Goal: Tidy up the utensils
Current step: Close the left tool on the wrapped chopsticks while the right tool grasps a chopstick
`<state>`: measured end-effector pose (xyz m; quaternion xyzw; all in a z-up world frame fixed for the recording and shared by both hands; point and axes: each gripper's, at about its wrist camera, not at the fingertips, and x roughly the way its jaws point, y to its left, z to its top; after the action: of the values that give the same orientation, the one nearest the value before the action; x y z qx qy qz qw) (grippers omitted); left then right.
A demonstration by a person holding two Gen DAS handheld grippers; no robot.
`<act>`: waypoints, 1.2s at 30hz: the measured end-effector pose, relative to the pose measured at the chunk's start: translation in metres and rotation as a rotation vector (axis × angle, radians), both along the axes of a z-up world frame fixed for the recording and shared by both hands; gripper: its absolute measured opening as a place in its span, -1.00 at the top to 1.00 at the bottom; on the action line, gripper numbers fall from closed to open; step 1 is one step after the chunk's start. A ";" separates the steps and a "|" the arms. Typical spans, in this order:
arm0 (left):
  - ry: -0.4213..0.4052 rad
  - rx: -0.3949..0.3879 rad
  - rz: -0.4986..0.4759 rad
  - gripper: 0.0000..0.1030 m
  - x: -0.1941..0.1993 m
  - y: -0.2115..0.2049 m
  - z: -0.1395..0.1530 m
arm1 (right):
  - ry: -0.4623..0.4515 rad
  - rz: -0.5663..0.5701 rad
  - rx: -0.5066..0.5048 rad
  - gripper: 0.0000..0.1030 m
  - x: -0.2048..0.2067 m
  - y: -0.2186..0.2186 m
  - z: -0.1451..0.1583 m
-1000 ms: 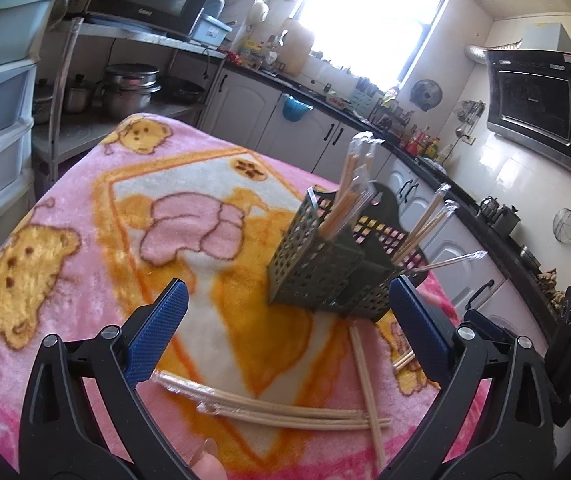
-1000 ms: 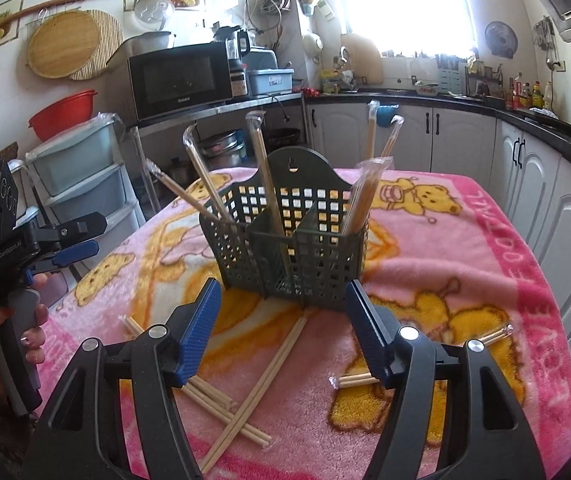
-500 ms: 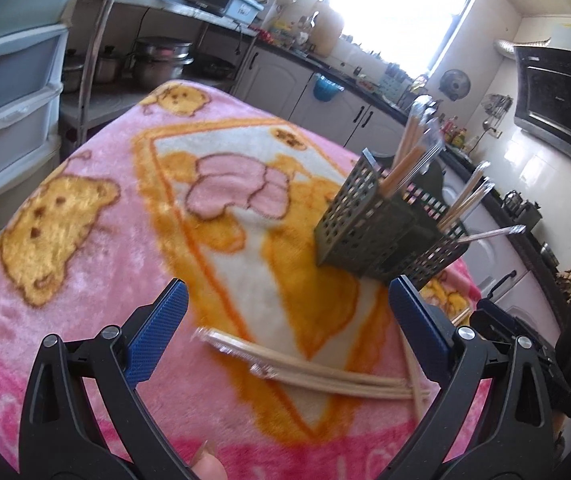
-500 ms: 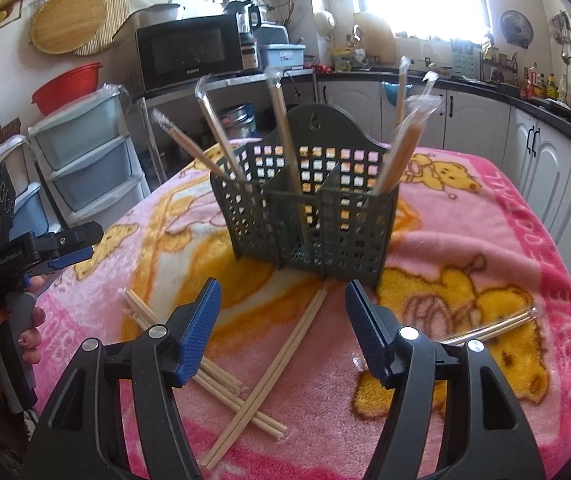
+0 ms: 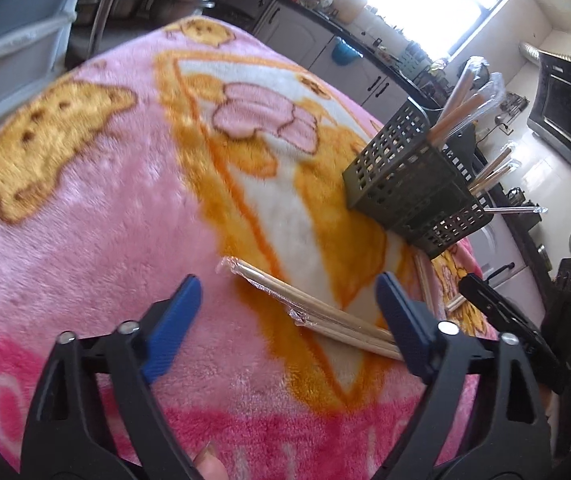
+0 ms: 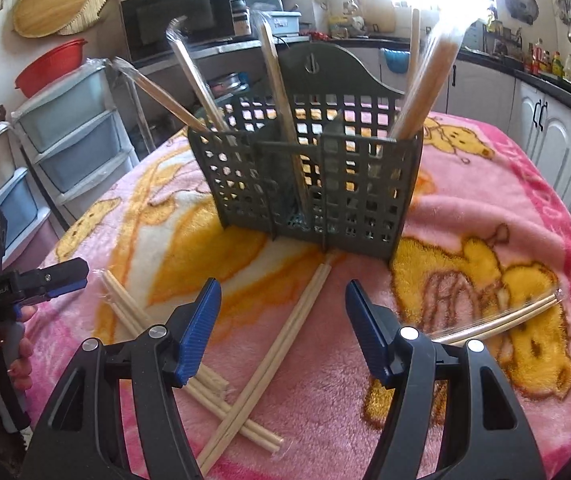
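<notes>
A dark green slotted holder point(image 5: 405, 188) point(image 6: 309, 184) stands on the pink bear blanket point(image 5: 85, 220) with several wrapped chopsticks upright in it. My left gripper point(image 5: 287, 308) hovers low over a plastic-wrapped chopstick bundle point(image 5: 305, 312). Its jaws are closing with the bundle between them, and the pads do not press on it. My right gripper point(image 6: 283, 316) stands open over a bare chopstick pair point(image 6: 285, 336) that runs toward the holder. A second wrapped pair point(image 6: 505, 320) lies to the right. The left gripper point(image 6: 61, 276) shows at the far left, held by a hand.
Plastic drawers point(image 6: 65, 132) and a shelf with a microwave point(image 6: 177, 20) stand beyond the table's left edge. White cabinets point(image 6: 557, 140) line the right side. The blanket point(image 6: 485, 208) drops off at the table's rounded edge.
Both grippers have sunk toward the blanket. The left one has come closer to the wrapped bundle and its jaws stand narrower. The right one has neared the bare pair and the holder.
</notes>
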<state>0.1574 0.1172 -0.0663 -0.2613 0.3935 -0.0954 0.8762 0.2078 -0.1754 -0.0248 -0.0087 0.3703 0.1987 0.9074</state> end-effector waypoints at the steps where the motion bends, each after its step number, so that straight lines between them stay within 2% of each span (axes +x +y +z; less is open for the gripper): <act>1: 0.009 -0.013 -0.003 -0.39 0.002 0.000 -0.003 | 0.010 -0.005 -0.003 -0.20 0.003 0.000 -0.002; 5: 0.023 -0.011 0.007 -0.30 0.012 0.000 -0.008 | 0.051 -0.015 -0.010 -0.20 0.017 0.002 -0.012; 9: 0.041 0.007 0.018 -0.11 0.022 0.001 -0.009 | 0.104 -0.023 -0.018 -0.20 0.033 0.007 -0.022; 12: 0.050 0.028 0.029 0.17 0.029 0.003 -0.011 | 0.153 -0.042 -0.033 -0.14 0.043 0.012 -0.030; 14: 0.053 0.040 0.037 0.36 0.032 0.005 -0.013 | 0.176 -0.049 -0.036 0.00 0.047 0.014 -0.035; 16: 0.058 0.045 0.054 0.65 0.034 0.008 -0.015 | 0.187 -0.066 -0.033 0.05 0.051 0.014 -0.037; 18: 0.063 0.035 0.068 0.79 0.035 0.014 -0.017 | 0.202 -0.086 -0.019 0.13 0.055 0.013 -0.037; 22: 0.058 0.019 0.068 0.90 0.037 0.018 -0.017 | 0.232 -0.109 0.004 0.32 0.064 0.007 -0.037; 24: 0.053 0.011 0.064 0.95 0.038 0.018 -0.016 | 0.236 -0.114 -0.008 0.46 0.069 0.006 -0.037; 26: 0.038 -0.003 0.058 0.95 0.039 0.017 -0.013 | 0.233 -0.114 -0.017 0.74 0.072 0.006 -0.036; 28: 0.015 -0.003 0.054 0.95 0.040 0.016 -0.007 | 0.235 -0.105 0.006 0.86 0.072 0.004 -0.034; 36: -0.127 0.014 0.020 0.95 0.034 0.005 0.042 | 0.164 -0.046 0.106 0.88 0.057 0.000 -0.005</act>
<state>0.1917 0.1220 -0.0246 -0.2524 0.3350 -0.1002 0.9022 0.2647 -0.1759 -0.0298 0.0641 0.4322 0.1973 0.8776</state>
